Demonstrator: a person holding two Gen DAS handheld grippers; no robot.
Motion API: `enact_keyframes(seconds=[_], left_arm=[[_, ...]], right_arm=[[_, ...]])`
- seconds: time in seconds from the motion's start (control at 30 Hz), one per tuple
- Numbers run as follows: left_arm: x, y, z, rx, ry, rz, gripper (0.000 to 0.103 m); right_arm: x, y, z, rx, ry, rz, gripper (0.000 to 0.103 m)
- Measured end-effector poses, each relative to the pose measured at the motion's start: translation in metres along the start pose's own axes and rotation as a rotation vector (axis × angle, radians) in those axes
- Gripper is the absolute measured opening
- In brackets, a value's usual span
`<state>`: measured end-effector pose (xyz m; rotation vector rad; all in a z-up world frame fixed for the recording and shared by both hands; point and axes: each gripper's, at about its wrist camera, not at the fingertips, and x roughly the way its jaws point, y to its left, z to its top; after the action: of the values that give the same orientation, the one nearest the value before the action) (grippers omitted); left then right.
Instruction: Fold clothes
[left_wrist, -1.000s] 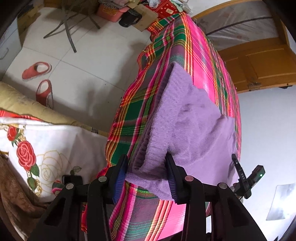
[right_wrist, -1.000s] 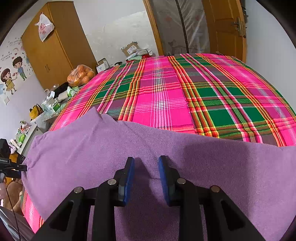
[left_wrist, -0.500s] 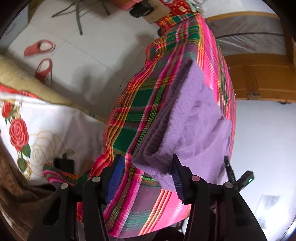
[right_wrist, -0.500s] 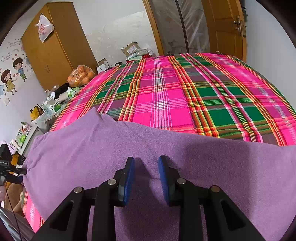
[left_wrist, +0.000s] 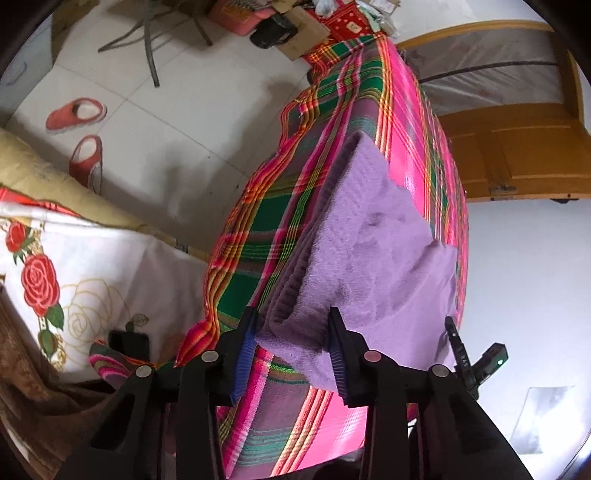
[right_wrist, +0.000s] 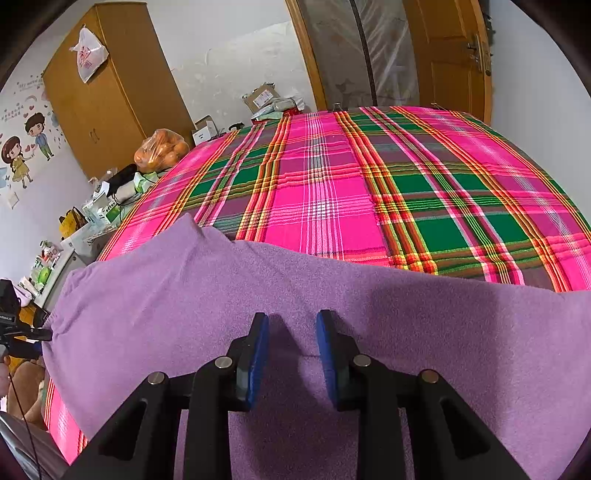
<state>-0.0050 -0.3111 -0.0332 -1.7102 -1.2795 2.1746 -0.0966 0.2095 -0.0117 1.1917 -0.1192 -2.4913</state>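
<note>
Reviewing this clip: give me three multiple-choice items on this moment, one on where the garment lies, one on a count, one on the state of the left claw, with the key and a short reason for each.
1. Where does the purple garment lie?
A. on the tiled floor
B. on the plaid bedspread, near its edge
C. hung on the wardrobe door

2. How many red slippers are on the floor in the left wrist view?
A. one
B. two
C. four

3. What is between the fingers of the left claw?
A. nothing
B. a corner of the plaid bedspread only
C. the folded, layered edge of the purple garment

Key: 1 B, the garment rests on the plaid cloth, close to where it drops off the bed. 2 B, a pair lies side by side on the tiles. 3 C, the stacked purple layers sit between the closing jaws.
</note>
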Motion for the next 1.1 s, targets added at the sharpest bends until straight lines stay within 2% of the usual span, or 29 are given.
enact_keyframes(seconds=[0.23, 0.67, 0.87, 0.97, 1.1], left_arm=[[-0.017, -0.014, -0.003, 0.072, -0.076, 0.016, 0.025], [-0.053, -0.066, -0.021, 0.27, -0.24, -0.017, 0.021], [-0.066, -0.114, -0.034, 0.41, -0.308, -0.067, 0.02], [-0.065, -0.143, -0.041, 0.483, -0.312, -0.08, 0.02], [-0.05, -0.191, -0.057, 0.616, -0.266, -0.074, 0.02]], right_arm=[[0.0, 0.0, 0.0, -0.001, 0.001, 0.001, 0.028], [-0.006, 0.001, 0.002, 0.018, -0.015, 0.029, 0.027], [-0.017, 0.05, 0.003, -0.11, -0.019, 0.168, 0.027], [-0.017, 0.055, 0.0, -0.118, -0.009, 0.187, 0.027], [-0.018, 0.045, -0.002, -0.083, 0.0, 0.186, 0.027]])
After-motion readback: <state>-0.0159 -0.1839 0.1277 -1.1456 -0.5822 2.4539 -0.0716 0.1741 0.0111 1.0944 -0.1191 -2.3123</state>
